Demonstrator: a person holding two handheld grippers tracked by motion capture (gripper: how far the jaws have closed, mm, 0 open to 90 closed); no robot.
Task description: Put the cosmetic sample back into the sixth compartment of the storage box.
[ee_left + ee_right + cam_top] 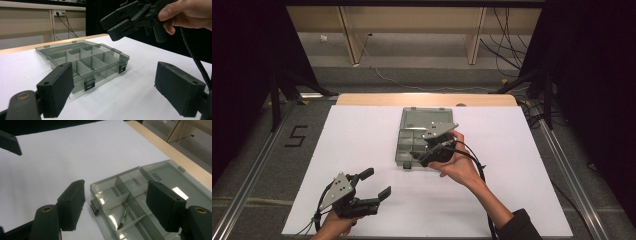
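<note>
Organizer box [414, 142]: smoky translucent plastic, lid open, dividers.

One box, one screw, two grippers

On the white sheet [362, 135]: one open compartment box [412, 142] containing one screw [124, 217]; one left gripper [373, 184], one right gripper [418, 159].

In the high view the right gripper [424, 156] and the hand [460, 165] holding it cover the near right part of the compartment box [412, 132], so the cells under them cannot be read. In the right gripper view the box [130, 195] runs off the bottom and right edges beyond the right-hand jaw, which hides some cells. A thin dark thing [124, 216] lies in a cell between the jaws, too small and blurred to name. In the left gripper view the right gripper [122, 21] above the box is cut off by the top edge.
</note>
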